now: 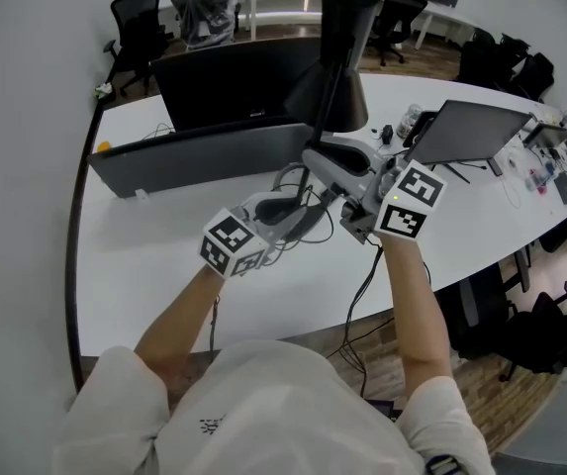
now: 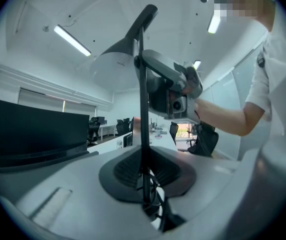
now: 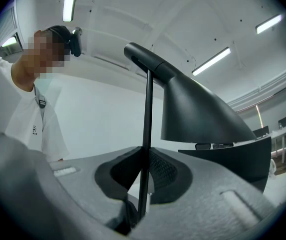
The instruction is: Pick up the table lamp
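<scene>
The left gripper [image 2: 143,176] and right gripper [image 3: 143,174] are both pinching the lamp [image 1: 340,57] by its thin, stiff stem [image 3: 146,109] below the shade [image 3: 197,114]. It is likely handling top-heavy and slippery there.

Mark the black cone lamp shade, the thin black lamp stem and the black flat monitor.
black cone lamp shade [image 3: 198,113]: right gripper view, middle of its outer wall.
thin black lamp stem [image 2: 143,139]: left gripper view, about halfway up its length.
black flat monitor [image 1: 229,82]: head view, middle of its dark panel.

The head view looks steeply down on the tabletop [image 1: 164,265]; both gripper views sit close, tilted upward, sharing the lamp stem [image 2: 143,109].
</scene>
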A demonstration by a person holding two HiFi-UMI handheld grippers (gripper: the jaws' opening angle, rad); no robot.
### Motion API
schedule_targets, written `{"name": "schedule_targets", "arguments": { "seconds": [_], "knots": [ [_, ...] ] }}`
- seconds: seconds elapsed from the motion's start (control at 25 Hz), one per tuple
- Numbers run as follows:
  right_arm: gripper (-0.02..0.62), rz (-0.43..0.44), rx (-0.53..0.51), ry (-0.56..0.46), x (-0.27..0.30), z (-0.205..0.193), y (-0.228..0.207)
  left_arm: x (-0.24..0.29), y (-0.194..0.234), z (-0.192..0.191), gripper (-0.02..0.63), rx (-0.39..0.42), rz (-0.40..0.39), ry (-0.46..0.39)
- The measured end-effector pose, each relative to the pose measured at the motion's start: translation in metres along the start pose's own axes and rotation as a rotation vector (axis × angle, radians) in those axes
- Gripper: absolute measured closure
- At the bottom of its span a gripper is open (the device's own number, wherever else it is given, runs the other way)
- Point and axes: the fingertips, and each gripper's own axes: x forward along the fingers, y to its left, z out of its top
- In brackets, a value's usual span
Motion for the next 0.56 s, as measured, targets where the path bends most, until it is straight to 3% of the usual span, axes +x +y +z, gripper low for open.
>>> {"name": "schedule_targets", "arguments": {
  "seconds": [0.56],
  "knots": [
    [0.557, -0.004, 0.004, 0.002, 0.0001, -0.0052, 0.0059, -0.0041, -0.0043, -0.005, 0.563, 0.0, -0.006, 0.003]
  ]
}}
